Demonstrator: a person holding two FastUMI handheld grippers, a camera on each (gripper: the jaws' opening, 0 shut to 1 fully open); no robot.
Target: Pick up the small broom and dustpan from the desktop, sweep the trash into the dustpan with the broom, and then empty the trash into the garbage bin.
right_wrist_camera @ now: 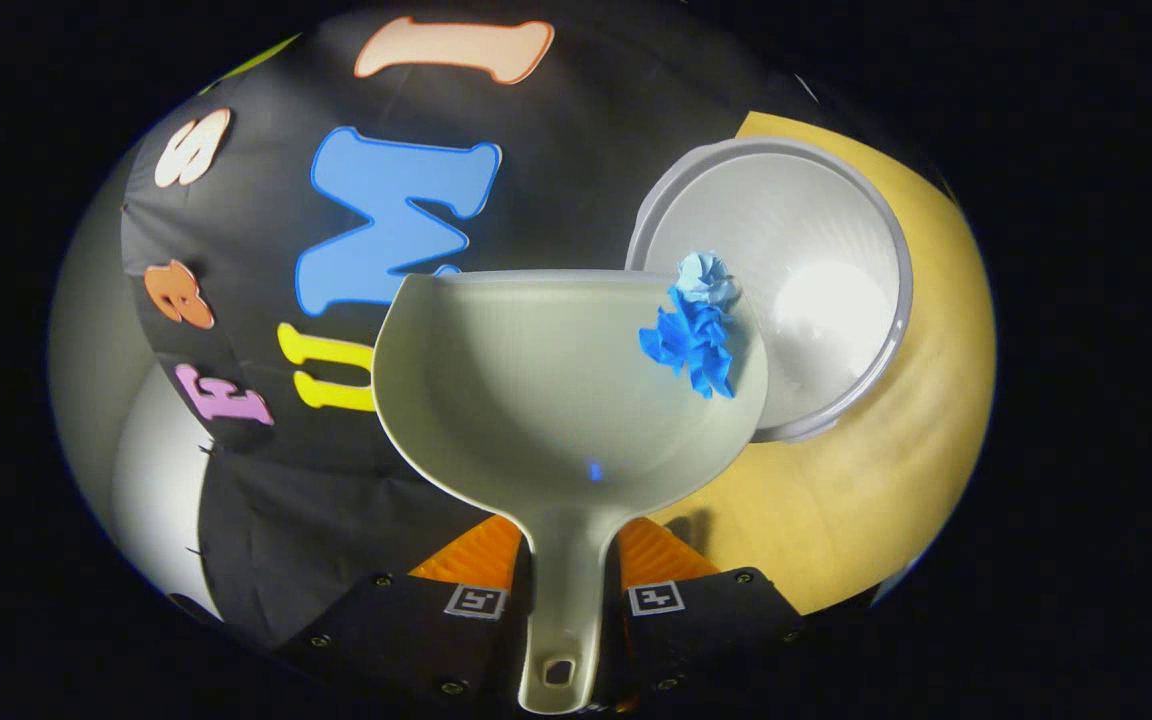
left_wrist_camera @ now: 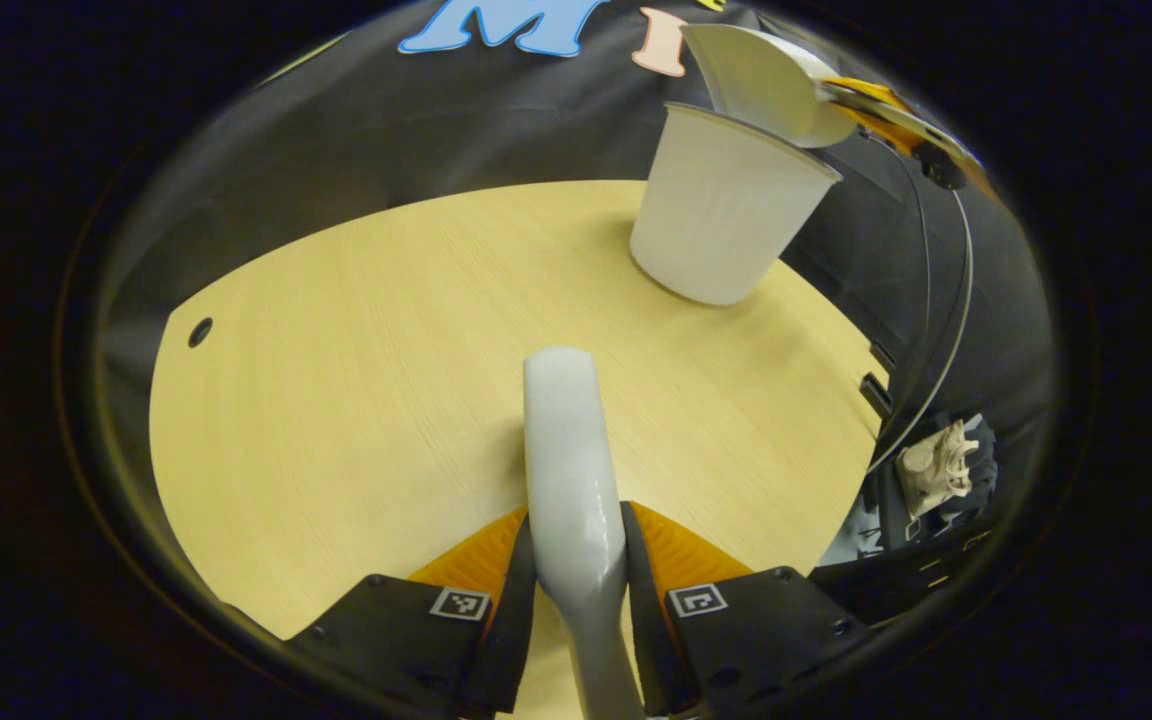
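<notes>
My left gripper (left_wrist_camera: 578, 535) is shut on the pale grey broom handle (left_wrist_camera: 566, 450), which points forward over the wooden table (left_wrist_camera: 336, 380); the bristles are hidden. The white garbage bin (left_wrist_camera: 721, 225) stands at the table's far right. The dustpan (left_wrist_camera: 766, 85) is tipped over its rim, held by the other gripper (left_wrist_camera: 896, 115). In the right gripper view, my right gripper (right_wrist_camera: 571, 545) is shut on the handle of the pale dustpan (right_wrist_camera: 536, 390). Crumpled blue paper trash (right_wrist_camera: 696, 335) sits at the pan's front right lip, just above the open bin (right_wrist_camera: 816, 230).
A cable hole (left_wrist_camera: 200, 331) lies near the table's left edge. Past the right edge, a crumpled tan object (left_wrist_camera: 936, 465) rests on dark gear below the tabletop. The black cloth wall (right_wrist_camera: 556, 140) stands close behind the bin and the dustpan.
</notes>
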